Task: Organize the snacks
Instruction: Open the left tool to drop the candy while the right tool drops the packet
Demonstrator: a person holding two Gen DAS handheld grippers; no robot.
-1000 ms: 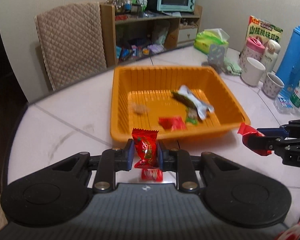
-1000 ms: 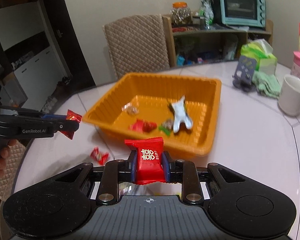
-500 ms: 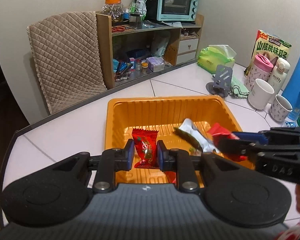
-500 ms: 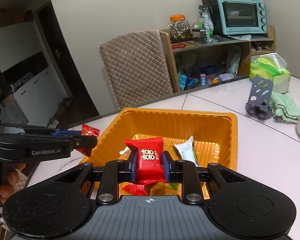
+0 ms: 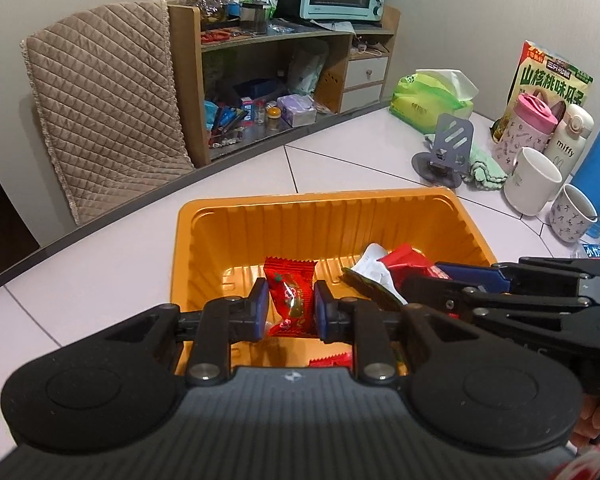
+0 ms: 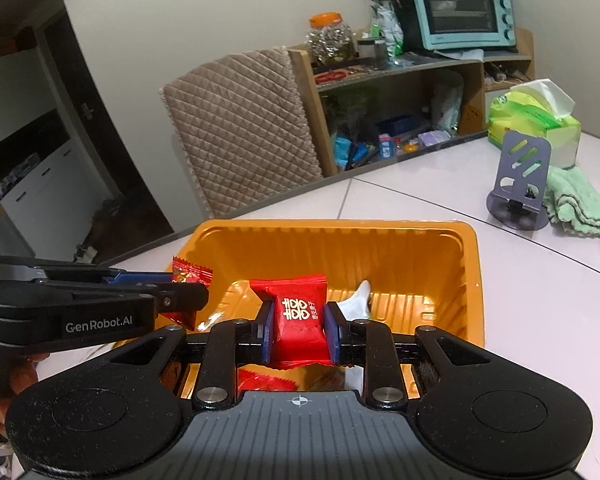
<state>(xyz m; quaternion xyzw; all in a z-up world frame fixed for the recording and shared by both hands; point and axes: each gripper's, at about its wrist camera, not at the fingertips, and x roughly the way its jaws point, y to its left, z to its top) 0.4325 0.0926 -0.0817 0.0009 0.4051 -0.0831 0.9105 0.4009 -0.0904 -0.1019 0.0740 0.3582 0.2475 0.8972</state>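
Two grippers are positioned over the near end of the orange tray [image 5: 380,216], each clamped on one wrapped candy. The left gripper [image 5: 290,306] grasps a red strawberry-print candy [image 5: 290,294] upright between its blue pads; both pads press against the wrapper's sides. The right gripper [image 6: 299,322] grasps a red candy with gold characters [image 6: 298,316] in the same manner (pads touching both sides of the wrapper, top edge standing above them).

In the left wrist view, the right gripper enters from the right, its tip over the tray's right half. In the right wrist view, the left gripper enters from the left, its tip at the tray's near left corner with its candy over the rim.

Tray contents visible below the grippers: a white wrapper [image 5: 374,266] toward the right and a red wrapper [image 6: 266,380] at the near wall. The tray rests on a white table [image 5: 112,256].

Far right on the table: a grey phone stand [image 6: 522,178], a green cloth [image 6: 572,200], a green tissue pack [image 5: 430,100], two white mugs [image 5: 530,186] and a snack bag [image 5: 552,80]. Beyond the table stand a quilted chair [image 5: 104,112] and a wooden shelf carrying a teal toaster oven [image 6: 460,8].
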